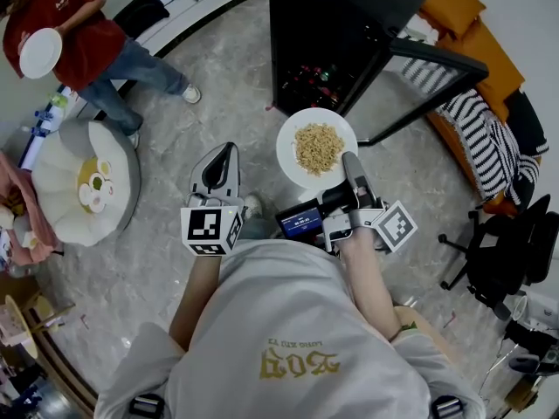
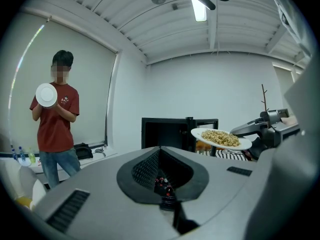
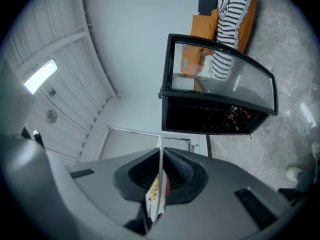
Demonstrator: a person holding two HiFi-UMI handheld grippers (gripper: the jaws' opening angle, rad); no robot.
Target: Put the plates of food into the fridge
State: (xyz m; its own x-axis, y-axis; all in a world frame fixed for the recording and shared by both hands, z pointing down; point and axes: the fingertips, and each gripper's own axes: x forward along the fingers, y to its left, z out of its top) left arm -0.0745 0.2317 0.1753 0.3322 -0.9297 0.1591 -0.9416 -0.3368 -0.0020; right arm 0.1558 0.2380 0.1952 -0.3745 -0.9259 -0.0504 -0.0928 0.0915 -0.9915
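A white plate of pale yellow food is held level above the floor, just in front of the open black fridge. My right gripper is shut on the plate's near rim. In the right gripper view the plate runs edge-on between the jaws of the right gripper, and the fridge lies ahead with its glass door swung open. My left gripper is shut and empty, left of the plate. The left gripper view shows the plate at the right and the fridge behind it.
A person in a red shirt stands at the far left holding an empty white plate. A cream padded seat is at the left. An orange sofa with striped cloth and a black office chair stand at the right.
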